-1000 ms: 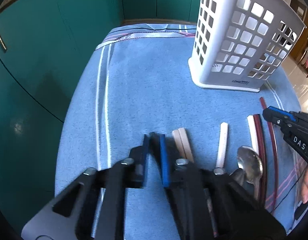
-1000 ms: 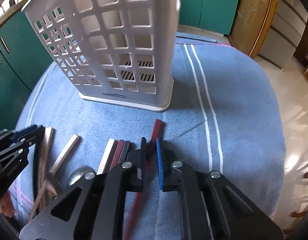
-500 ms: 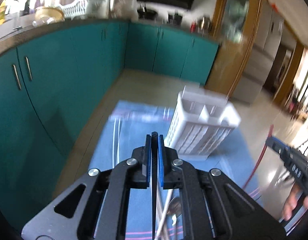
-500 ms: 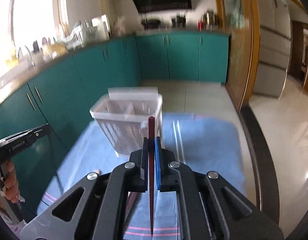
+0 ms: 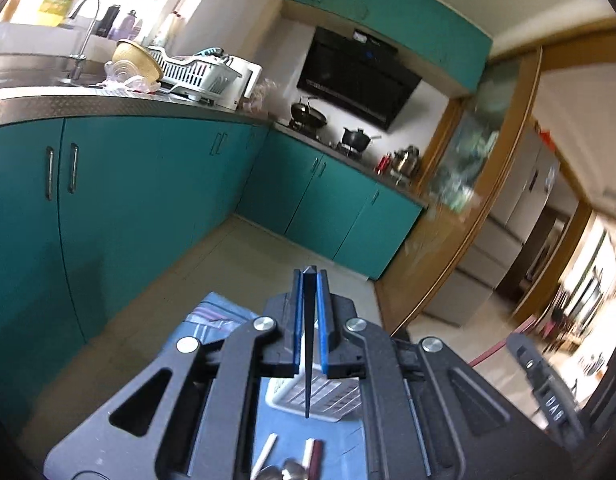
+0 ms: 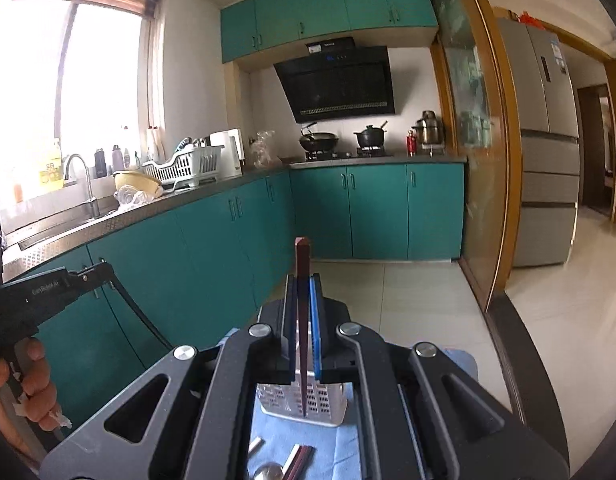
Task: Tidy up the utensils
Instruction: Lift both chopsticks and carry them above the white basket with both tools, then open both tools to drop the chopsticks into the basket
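The left gripper (image 5: 310,312) is clamped on a dark chopstick (image 5: 308,344), the right gripper (image 6: 303,316) on a red chopstick (image 6: 302,320); each stick hangs point-down between nearly closed fingers. Below them on the blue-clothed bench (image 6: 348,440) lie a spoon (image 6: 267,472) and loose chopsticks (image 5: 263,450). Just beyond stands the white basket (image 6: 299,404). Teal cabinets (image 6: 211,260) lie farther back.
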The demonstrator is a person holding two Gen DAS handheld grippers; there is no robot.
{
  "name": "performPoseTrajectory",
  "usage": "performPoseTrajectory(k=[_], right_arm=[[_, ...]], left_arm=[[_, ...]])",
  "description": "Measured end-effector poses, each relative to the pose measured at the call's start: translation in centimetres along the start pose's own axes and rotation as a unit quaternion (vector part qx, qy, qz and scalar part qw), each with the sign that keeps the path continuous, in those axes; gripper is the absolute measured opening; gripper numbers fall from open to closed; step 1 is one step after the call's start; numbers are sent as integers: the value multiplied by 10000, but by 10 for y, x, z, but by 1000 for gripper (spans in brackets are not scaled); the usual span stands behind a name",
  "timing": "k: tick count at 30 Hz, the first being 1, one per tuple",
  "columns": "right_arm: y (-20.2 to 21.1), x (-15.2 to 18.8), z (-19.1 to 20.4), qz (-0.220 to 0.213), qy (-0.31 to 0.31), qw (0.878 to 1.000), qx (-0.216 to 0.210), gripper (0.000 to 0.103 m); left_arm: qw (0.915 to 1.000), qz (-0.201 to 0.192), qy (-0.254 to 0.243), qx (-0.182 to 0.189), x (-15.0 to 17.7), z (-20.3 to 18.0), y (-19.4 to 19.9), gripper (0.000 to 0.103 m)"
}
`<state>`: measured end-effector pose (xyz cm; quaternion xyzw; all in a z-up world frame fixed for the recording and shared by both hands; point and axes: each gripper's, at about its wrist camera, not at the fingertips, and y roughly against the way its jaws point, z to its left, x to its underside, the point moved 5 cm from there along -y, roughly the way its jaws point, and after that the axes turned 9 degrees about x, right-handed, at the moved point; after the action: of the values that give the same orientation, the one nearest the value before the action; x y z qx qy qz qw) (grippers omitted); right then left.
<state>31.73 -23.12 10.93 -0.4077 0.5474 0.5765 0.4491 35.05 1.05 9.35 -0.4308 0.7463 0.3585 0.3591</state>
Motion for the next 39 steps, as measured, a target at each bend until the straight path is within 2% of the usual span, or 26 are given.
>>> performPoseTrajectory(k=[5, 9, 11, 15, 22, 26, 32, 33, 35, 37, 39], right_arm=[[1, -16, 1, -298, -99, 9994, -154, 6], [12, -33, -2, -838, -247, 9961, -146, 6], [11, -43, -2, -1096, -267, 9936, -56, 7], [-10, -50, 0, -1269, -193, 9916, 159, 6], [-74, -32, -6, -736, -234, 9962, 414, 7], [-92, -18, -15, -515, -264, 9969, 530, 7], [-99, 19, -31, -21, -290, 9972, 686, 9], [-97, 24, -32, 18, -295, 9971, 704, 12], [-90, 35, -37, 123, -350, 9969, 701, 29], [-77, 44, -43, 183, -470, 9969, 601, 38], [-65, 53, -48, 241, -521, 9966, 595, 39]], left_arm=[[9985, -403, 324, 167, -13, -2, 8, 6], [9934, -857, 655, 378, -21, 0, 16, 6], [9925, -964, 686, 299, -26, 0, 12, 6], [9941, -986, 443, -95, -28, -2, -10, 6], [9977, -516, 161, -415, -7, 6, -60, 6], [9984, -218, 54, -522, 13, 12, -77, 7], [9982, -21, 34, -606, 33, 25, -81, 7], [9983, 8, 32, -587, 34, 27, -80, 10], [9985, 62, 0, -540, 40, 30, -73, 30], [9982, 29, -64, -596, 43, 33, -64, 39], [9976, 116, -194, -660, 51, 37, -55, 46]])
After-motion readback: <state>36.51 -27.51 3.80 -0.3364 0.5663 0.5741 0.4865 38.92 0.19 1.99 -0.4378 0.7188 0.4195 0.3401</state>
